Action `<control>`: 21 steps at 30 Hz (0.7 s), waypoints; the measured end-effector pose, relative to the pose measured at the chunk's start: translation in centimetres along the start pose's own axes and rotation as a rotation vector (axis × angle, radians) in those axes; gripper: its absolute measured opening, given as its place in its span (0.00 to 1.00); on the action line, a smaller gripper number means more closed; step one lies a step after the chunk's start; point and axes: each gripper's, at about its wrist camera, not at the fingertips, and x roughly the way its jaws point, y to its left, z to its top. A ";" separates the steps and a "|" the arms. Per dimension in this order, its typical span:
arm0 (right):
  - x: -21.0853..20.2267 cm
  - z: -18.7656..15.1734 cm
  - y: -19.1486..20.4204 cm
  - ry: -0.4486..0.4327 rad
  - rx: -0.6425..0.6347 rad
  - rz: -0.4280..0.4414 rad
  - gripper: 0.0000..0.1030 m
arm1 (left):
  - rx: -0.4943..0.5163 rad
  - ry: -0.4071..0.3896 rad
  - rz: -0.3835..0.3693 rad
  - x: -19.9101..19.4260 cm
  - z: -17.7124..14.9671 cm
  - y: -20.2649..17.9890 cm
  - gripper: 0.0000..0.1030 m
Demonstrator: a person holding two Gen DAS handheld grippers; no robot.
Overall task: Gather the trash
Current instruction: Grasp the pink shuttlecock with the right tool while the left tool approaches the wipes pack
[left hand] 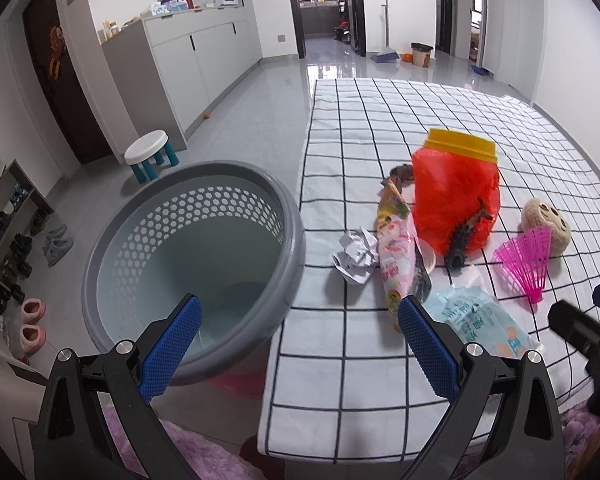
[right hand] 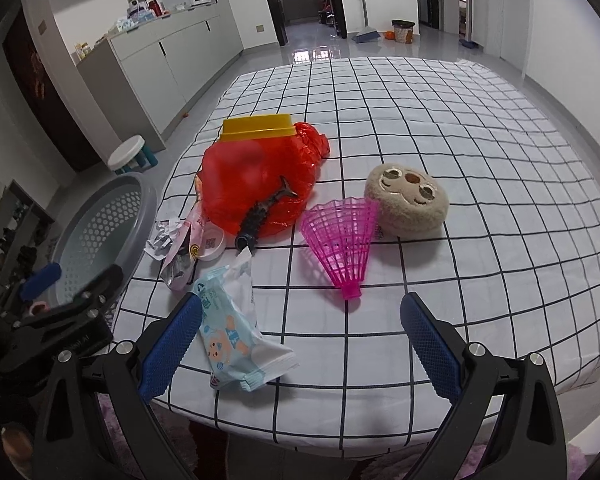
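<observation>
Both tongs, left (left hand: 300, 332) and right (right hand: 300, 332), gape wide, holding nothing. The wipes packet (right hand: 236, 332) at lower centre shows a cartoon bear; its print is unreadable.

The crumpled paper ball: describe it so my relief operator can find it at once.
Start at the grey perforated basket beside the checked tablecloth. Just past its rim, on the cloth's near left edge, lies the crumpled paper ball, touching a long pink snack wrapper. It alone is white, creased and printed with small dark text.
</observation>
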 end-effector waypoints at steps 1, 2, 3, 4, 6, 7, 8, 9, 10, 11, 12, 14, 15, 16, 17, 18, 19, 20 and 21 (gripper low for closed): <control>-0.1 0.0 -0.3 -0.002 0.005 0.000 0.92 | 0.001 0.004 -0.002 0.0 -0.2 -0.3 0.94; -0.1 0.0 -0.6 -0.001 0.008 -0.002 0.92 | 0.002 0.007 -0.005 0.0 -0.3 -0.4 0.94; -0.1 0.0 -0.9 0.000 0.014 -0.007 0.92 | 0.003 0.010 -0.007 0.0 -0.5 -0.7 0.94; -0.1 -0.1 -1.3 0.000 0.021 -0.008 0.92 | 0.004 0.013 -0.008 0.0 -0.5 -0.8 0.94; 0.1 -0.2 -1.9 0.004 0.033 -0.013 0.92 | 0.006 0.019 -0.008 0.1 -0.6 -1.2 0.94; 0.2 -0.2 -2.2 0.008 0.035 -0.018 0.92 | 0.008 0.025 -0.007 0.1 -0.7 -1.4 0.94; 0.4 -0.2 -2.5 0.011 0.032 -0.019 0.92 | 0.009 0.029 -0.007 0.2 -0.7 -1.6 0.94; 0.5 -0.2 -2.7 0.010 0.026 -0.019 0.92 | 0.009 0.032 -0.008 0.2 -0.8 -1.8 0.94; 0.7 -0.2 -2.8 0.010 0.021 -0.024 0.92 | 0.009 0.035 -0.010 0.2 -0.9 -2.0 0.94; 0.7 -0.1 -3.1 0.014 0.018 -0.025 0.92 | 0.009 0.037 -0.011 0.2 -1.0 -2.1 0.94; 0.9 0.0 -3.3 0.021 0.014 -0.021 0.92 | 0.009 0.039 -0.012 0.2 -1.1 -2.3 0.94; 1.4 0.4 -3.6 0.044 0.014 -0.008 0.92 | 0.004 0.040 -0.012 0.1 -1.2 -2.6 0.94; 1.7 0.6 -3.8 0.055 0.016 -0.005 0.92 | 0.000 0.042 -0.012 0.1 -1.3 -2.7 0.94; 2.0 0.9 -4.1 0.064 0.021 -0.002 0.92 | -0.005 0.045 -0.015 0.1 -1.4 -2.9 0.94; 2.2 1.1 -4.3 0.068 0.025 0.000 0.92 | -0.010 0.048 -0.020 0.1 -1.4 -3.0 0.94; 2.4 1.3 -4.5 0.073 0.025 0.002 0.92 | -0.014 0.050 -0.022 0.1 -1.5 -3.0 0.94; 2.8 1.5 -4.6 0.083 0.019 0.002 0.92 | -0.018 0.050 -0.026 0.0 -1.6 -3.1 0.94; 3.2 1.7 -4.6 0.090 0.012 -0.002 0.92 | -0.020 0.049 -0.028 0.0 -1.6 -3.2 0.94; 3.6 1.8 -4.6 0.097 0.001 -0.010 0.92 | -0.020 0.047 -0.028 0.0 -1.6 -3.3 0.94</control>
